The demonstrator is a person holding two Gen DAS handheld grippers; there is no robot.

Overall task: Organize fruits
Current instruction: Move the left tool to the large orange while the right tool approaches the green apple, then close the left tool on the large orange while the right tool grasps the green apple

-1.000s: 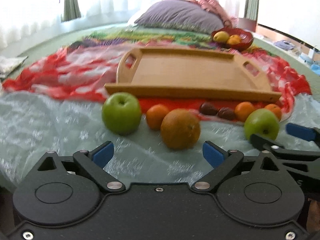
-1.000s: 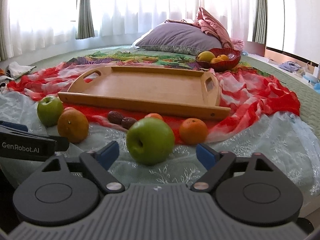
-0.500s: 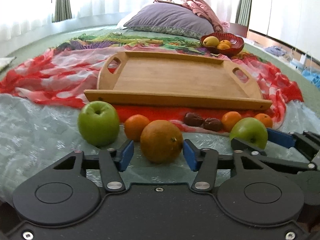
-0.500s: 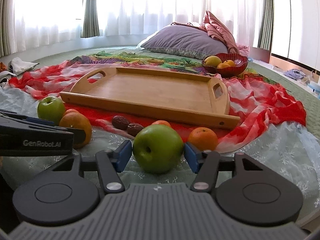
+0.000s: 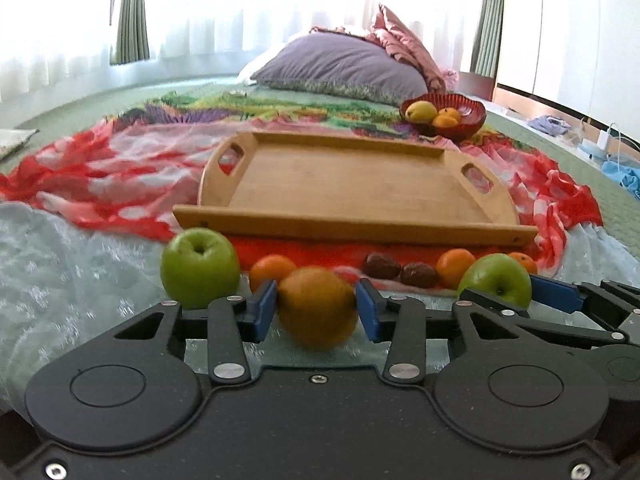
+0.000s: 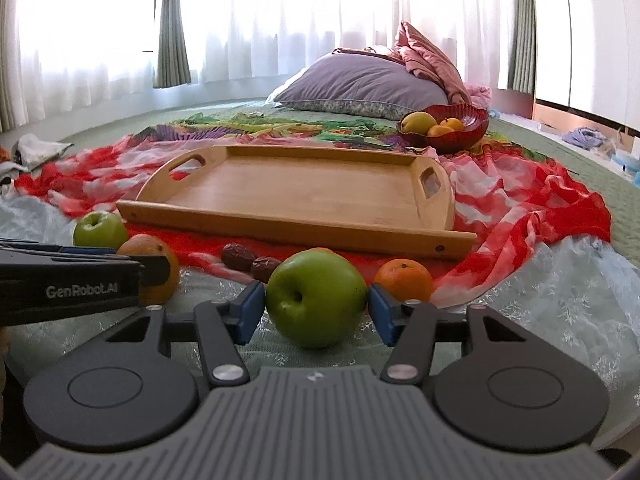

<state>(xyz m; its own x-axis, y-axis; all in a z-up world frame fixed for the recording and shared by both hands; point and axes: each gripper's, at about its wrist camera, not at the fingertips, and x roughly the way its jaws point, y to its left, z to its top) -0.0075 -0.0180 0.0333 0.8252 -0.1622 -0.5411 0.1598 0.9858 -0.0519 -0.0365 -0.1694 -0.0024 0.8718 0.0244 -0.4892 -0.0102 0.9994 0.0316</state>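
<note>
My left gripper (image 5: 316,312) is shut on a large orange (image 5: 318,307); its blue pads touch both sides. My right gripper (image 6: 316,312) is shut on a green apple (image 6: 316,298), with the pads against its sides. A second green apple (image 5: 199,268) lies left of the orange, with a small orange (image 5: 272,270) behind. Two dark dates (image 6: 250,262) and more small oranges (image 6: 404,280) lie on the cloth. An empty wooden tray (image 5: 356,184) sits just beyond the fruit.
A red bowl (image 6: 460,128) with yellow and orange fruit stands beyond the tray's far right corner. A purple pillow (image 5: 340,68) lies at the back. Red patterned cloth (image 6: 520,200) surrounds the tray; a pale lace sheet covers the near area.
Both grippers moved forward and closed: the left around the large orange, the right around the green apple. Both were wide open one second ago.
</note>
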